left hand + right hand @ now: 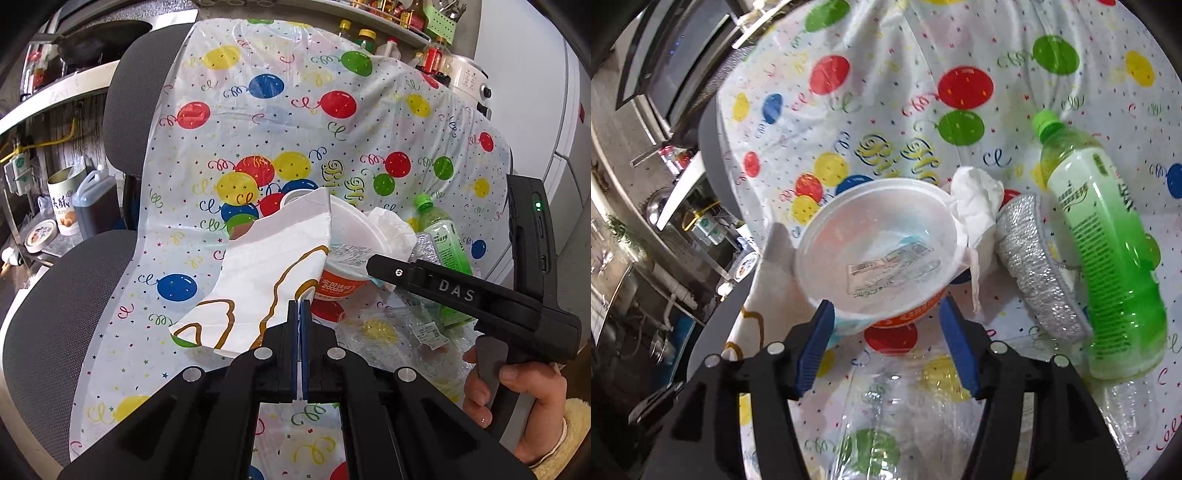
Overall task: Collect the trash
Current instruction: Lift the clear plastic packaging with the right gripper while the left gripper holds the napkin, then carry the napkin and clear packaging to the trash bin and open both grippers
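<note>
Through my left camera, my left tool (300, 308) is clenched on the edge of a white paper bag (258, 280) with looping brown lines printed on it; the bag stands up just ahead of the tips. Past it and to the right sits a round cup (345, 258), white inside with an orange band reading "2000" on its wall. My right tool (373, 266), black and stamped "DAS", reaches in from the right to the cup's wall, my hand (517, 391) on its handle. Everything lies on a glossy plastic sheet (258, 110) printed with balloons, spread over a dark mesh chair (129, 110). A green bottle (443, 236) lies beyond the right tool.

Through my right camera, my right tool (886, 345) is released, its ribbed blue pads standing apart just before the cup (875, 247), neither pressing on it. A printed label with a barcode shows through the cup's thin bottom. Right of the cup are a crumpled white tissue (975, 206), a silvery mesh scouring pad (1034, 258), then the green-capped bottle (1108, 258), whose label I cannot read. Crinkled clear plastic (905, 413) lies beneath the tool.
</note>
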`<state>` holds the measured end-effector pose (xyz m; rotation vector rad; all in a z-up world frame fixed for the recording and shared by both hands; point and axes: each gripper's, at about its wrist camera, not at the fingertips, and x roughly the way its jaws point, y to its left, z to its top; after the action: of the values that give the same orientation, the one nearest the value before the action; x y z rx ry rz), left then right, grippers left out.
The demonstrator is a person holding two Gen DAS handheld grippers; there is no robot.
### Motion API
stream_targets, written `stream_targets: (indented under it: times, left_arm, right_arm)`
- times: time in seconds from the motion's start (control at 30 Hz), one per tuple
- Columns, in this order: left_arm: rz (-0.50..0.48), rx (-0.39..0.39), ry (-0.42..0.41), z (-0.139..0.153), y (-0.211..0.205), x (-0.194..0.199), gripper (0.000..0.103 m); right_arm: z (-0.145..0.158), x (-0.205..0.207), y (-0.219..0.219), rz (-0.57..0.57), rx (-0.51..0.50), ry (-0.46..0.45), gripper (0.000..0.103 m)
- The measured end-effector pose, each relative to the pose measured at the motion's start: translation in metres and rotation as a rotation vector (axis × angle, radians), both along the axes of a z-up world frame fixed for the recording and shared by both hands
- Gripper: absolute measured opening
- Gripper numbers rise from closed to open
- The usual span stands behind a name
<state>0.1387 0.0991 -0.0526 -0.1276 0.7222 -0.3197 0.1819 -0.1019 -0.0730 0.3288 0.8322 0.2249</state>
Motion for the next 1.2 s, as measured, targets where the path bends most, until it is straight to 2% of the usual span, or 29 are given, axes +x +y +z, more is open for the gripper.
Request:
stream_targets:
  times: [0.07,0.13,0.23,0.3,0.37,0.6,0.87,1.07,1.2]
  left_arm:
    - [-0.003,0.000,0.006,-0.003,-0.001,0.003,0.001]
    - [-0.004,-0.001,0.010,-0.005,-0.001,0.005,0.001]
    - [-0.001,-0.002,0.009,-0.005,-0.001,0.006,0.001]
    - [0.002,-0.002,0.005,-0.002,-0.001,0.006,0.001]
    - [0.005,0.000,-0.001,0.000,-0.001,0.004,0.001]
    - [-0.004,0.004,-0.042,0.025,-0.005,-0.013,0.001]
    - [-0.099,-0.015,-0.107,0.059,-0.042,-0.051,0.001]
    - [-0.243,-0.030,-0.128,0.066,-0.096,-0.085,0.001]
    - [-0.392,-0.045,-0.132,0.066,-0.148,-0.111,0.001]
  right_arm:
    - [-0.003,0.004,0.001,-0.007,0.004,0.011,0.059]
    - [-0.004,0.007,0.003,-0.012,-0.011,0.014,0.051]
    - [0.001,0.006,0.004,-0.026,-0.027,-0.002,0.029]
    - [0.006,0.004,0.002,-0.033,-0.033,-0.019,0.011]
    - [0.012,0.002,0.001,-0.035,-0.039,-0.046,0.002]
    - [0.057,-0.033,-0.010,-0.034,-0.113,-0.206,0.002]
    - [0.094,-0.100,-0.055,-0.066,-0.139,-0.303,0.002]
    - [0.106,-0.181,-0.119,-0.151,-0.164,-0.343,0.002]
    - [0.106,-0.235,-0.160,-0.248,-0.193,-0.345,0.002]
